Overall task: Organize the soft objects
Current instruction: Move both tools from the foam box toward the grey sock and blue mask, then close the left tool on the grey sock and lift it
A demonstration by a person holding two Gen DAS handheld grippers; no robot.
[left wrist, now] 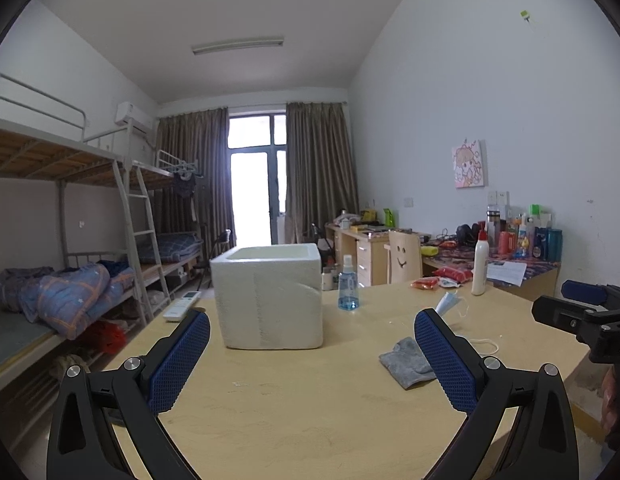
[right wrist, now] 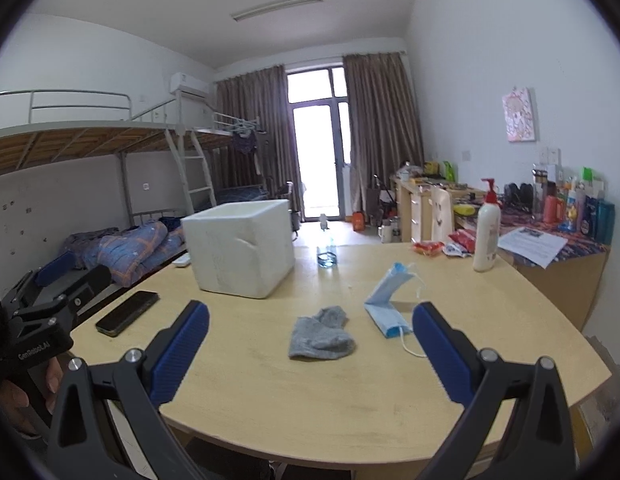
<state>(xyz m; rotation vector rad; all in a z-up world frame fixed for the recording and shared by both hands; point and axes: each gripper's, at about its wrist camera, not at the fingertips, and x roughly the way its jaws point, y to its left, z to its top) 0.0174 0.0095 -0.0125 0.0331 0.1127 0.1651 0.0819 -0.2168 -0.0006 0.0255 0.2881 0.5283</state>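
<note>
A: What carries everything?

B: A pale wooden bench [right wrist: 310, 400] with a rounded near edge, in a dormitory room with bunk beds [right wrist: 109, 136] along the left wall and a curtained glass door [right wrist: 318, 152] at the far end.

A: And on it, largest first?

B: A white foam box [right wrist: 237, 248], open at the top, stands toward the far left edge. A white pump bottle [right wrist: 486, 236] stands near the far right edge. A black phone [right wrist: 127, 313] lies by the left edge.

A: The soft things?

B: A crumpled grey sock [right wrist: 320, 334] lies mid-bench; a folded blue face mask [right wrist: 390, 300] sits just beside it, toward the right edge.

A: The grippers?

B: The left hand-held gripper [left wrist: 312, 334] hovers level above the near edge, jaws spread wide, empty. The right hand-held gripper [right wrist: 310, 322] is likewise spread wide and empty, the sock framed between its fingers.
</note>
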